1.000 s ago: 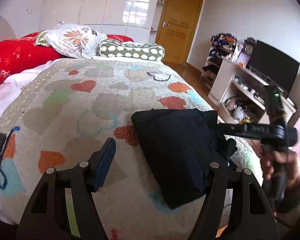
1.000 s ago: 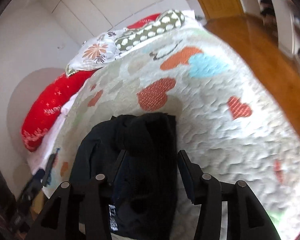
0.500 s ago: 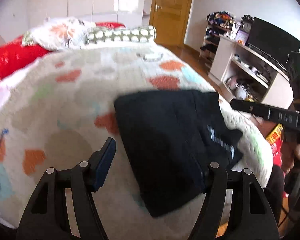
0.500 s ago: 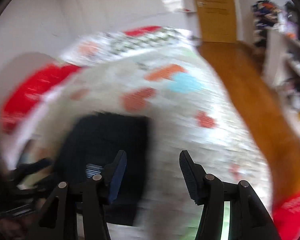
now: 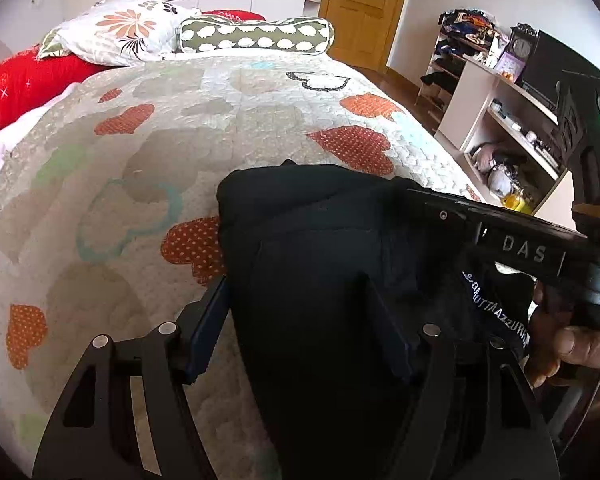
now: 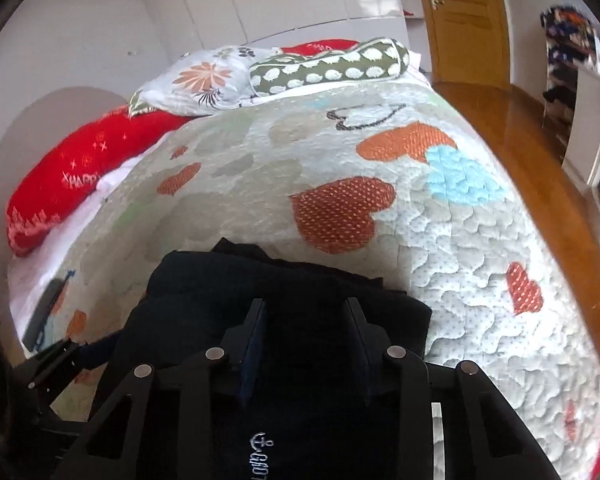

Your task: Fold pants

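The dark navy pants (image 5: 320, 248) lie folded into a compact bundle near the foot of the bed, also in the right wrist view (image 6: 284, 296). White lettering shows on the waistband (image 5: 496, 312). My left gripper (image 5: 296, 312) is open over the bundle's left part, its left finger beside the edge. My right gripper (image 6: 304, 320) is open, narrower, with both fingers low over the top of the bundle. The right gripper's body (image 5: 524, 248) enters the left wrist view from the right, held by a hand.
The quilt with heart patches (image 5: 180, 152) covers the bed. Pillows (image 5: 256, 34) and a red blanket (image 5: 20, 84) lie at the head. A white shelf unit with a TV (image 5: 512, 120) stands right of the bed. A dark flat object (image 6: 44, 316) lies at the bed's left edge.
Both grippers swung back toward the bundle and came lower over it. The right gripper's jaws have narrowed. The pants bundle stays in place.
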